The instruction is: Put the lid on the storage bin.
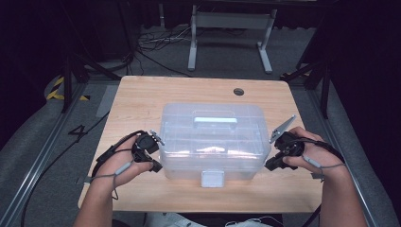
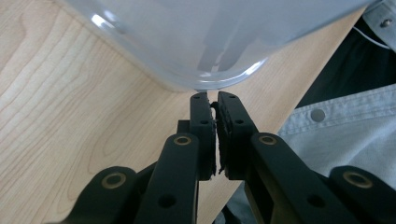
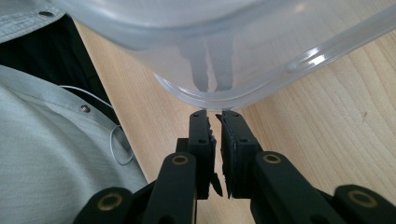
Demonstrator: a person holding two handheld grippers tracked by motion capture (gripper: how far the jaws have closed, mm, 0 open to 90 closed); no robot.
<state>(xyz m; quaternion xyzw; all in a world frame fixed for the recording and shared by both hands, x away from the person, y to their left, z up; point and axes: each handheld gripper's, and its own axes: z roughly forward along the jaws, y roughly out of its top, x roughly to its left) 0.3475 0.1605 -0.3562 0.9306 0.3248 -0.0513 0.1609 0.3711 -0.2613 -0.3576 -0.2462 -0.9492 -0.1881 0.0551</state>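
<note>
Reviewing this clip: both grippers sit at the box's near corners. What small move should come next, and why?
Probably press both inward against the box to brace it. The left gripper and right gripper flank its near corners, fingers nearly shut with nothing between them, tips at the clear wall. The front latch looks closed.

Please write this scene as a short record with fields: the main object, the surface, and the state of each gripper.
main object: clear plastic box, lid on, handle on top, latch facing the person
surface: wooden table
left gripper: at the box's left end, jaws nearly shut, nothing between them
right gripper: at the box's right end, jaws nearly shut, nothing between them
</note>
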